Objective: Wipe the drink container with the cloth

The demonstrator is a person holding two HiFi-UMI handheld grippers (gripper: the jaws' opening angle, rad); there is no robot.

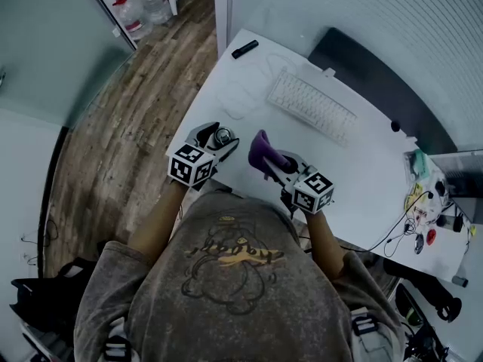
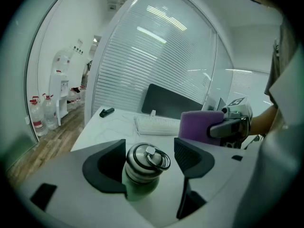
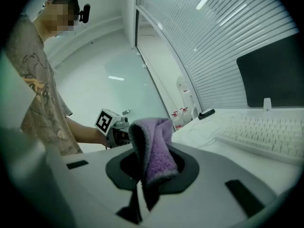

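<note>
The drink container (image 1: 222, 134) is a green bottle with a steel ring-top lid (image 2: 146, 158). It sits between the jaws of my left gripper (image 1: 224, 137), at the near left corner of the white table (image 1: 362, 179). In the left gripper view the jaws (image 2: 149, 156) hug the bottle, the left pad against it. My right gripper (image 1: 276, 164) is shut on a purple fleecy cloth (image 1: 264, 152), which it holds just right of the bottle and clear of it. The cloth (image 3: 153, 148) stands up folded between that gripper's jaws (image 3: 152, 167).
A white keyboard (image 1: 311, 105) lies mid-table, with a dark monitor (image 1: 362, 74) behind it. A black marker-like object (image 1: 244, 49) and a thin cable loop (image 1: 245, 100) lie at the far left. Cables and small clutter (image 1: 424, 206) fill the right end. Water jugs (image 1: 139, 6) stand on the wooden floor.
</note>
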